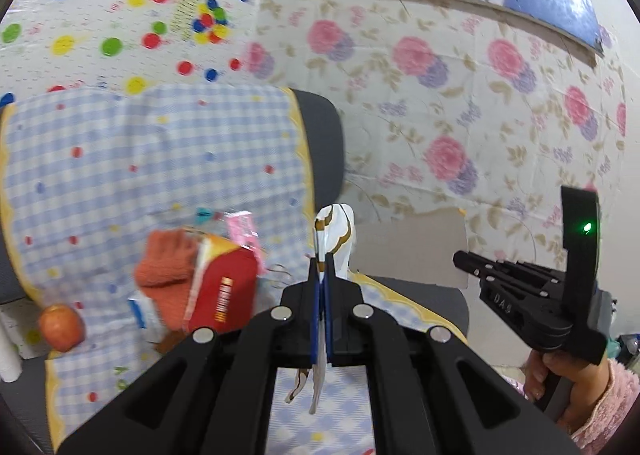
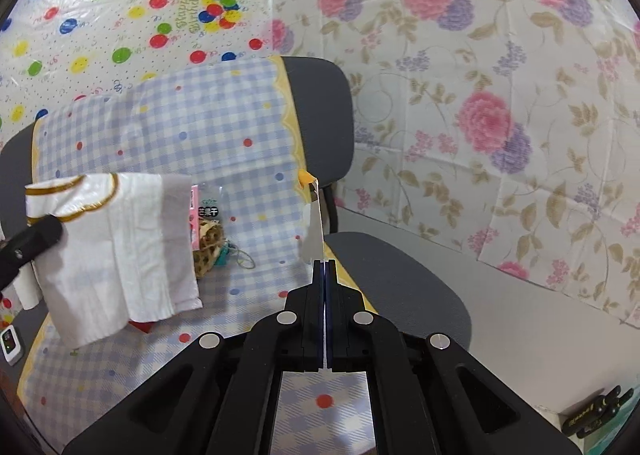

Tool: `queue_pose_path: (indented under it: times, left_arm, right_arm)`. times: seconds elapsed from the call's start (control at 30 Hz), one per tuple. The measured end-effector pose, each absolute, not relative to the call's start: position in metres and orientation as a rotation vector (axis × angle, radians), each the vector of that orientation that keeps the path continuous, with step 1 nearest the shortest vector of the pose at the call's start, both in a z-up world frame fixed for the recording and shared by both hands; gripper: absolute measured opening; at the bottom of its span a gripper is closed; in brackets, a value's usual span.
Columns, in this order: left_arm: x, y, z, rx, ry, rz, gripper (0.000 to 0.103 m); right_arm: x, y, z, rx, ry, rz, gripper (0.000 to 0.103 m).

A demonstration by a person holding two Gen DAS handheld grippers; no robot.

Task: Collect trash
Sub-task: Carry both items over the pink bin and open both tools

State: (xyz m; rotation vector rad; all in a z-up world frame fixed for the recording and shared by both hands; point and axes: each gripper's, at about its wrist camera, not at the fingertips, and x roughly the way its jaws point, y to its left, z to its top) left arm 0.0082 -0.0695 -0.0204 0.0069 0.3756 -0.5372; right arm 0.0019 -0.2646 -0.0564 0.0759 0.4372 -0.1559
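My left gripper (image 1: pixel 322 265) is shut on a white bag with gold trim (image 1: pixel 335 227), which sticks up past its fingertips. In the right wrist view the same bag (image 2: pixel 112 247) hangs wide from the left gripper (image 2: pixel 38 239) at the left edge. My right gripper (image 2: pixel 325 267) is shut on a thin clear wrapper with an orange tip (image 2: pixel 314 215), held edge-on above the chair seat. It also shows at the right of the left wrist view (image 1: pixel 460 257), held by a hand in a pink sleeve (image 1: pixel 592 403).
A grey chair (image 2: pixel 328 115) draped in a blue checked cloth (image 1: pixel 160 159) carries a red box (image 1: pixel 224 291), an orange knit item (image 1: pixel 164 271), a pink packet (image 1: pixel 242 227), an orange fruit (image 1: pixel 62 327) and a leopard-print item (image 2: pixel 210 239). Floral sheeting (image 2: pixel 480 95) covers the wall.
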Motion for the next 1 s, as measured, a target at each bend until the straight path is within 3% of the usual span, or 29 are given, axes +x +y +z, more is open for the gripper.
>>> queue_pose_path:
  times: [0.4,1.0]
  left_arm:
    - [0.000,-0.134,-0.049,0.071,0.458,-0.672,0.000]
    - [-0.086,-0.237,-0.068,0.155,0.467,-1.036,0.000]
  right_arm:
    - [-0.044,-0.309,-0.060,0.099,0.470,-0.214,0.001]
    - [-0.195,-0.365,-0.074,0.101,0.580,-0.496,0.001]
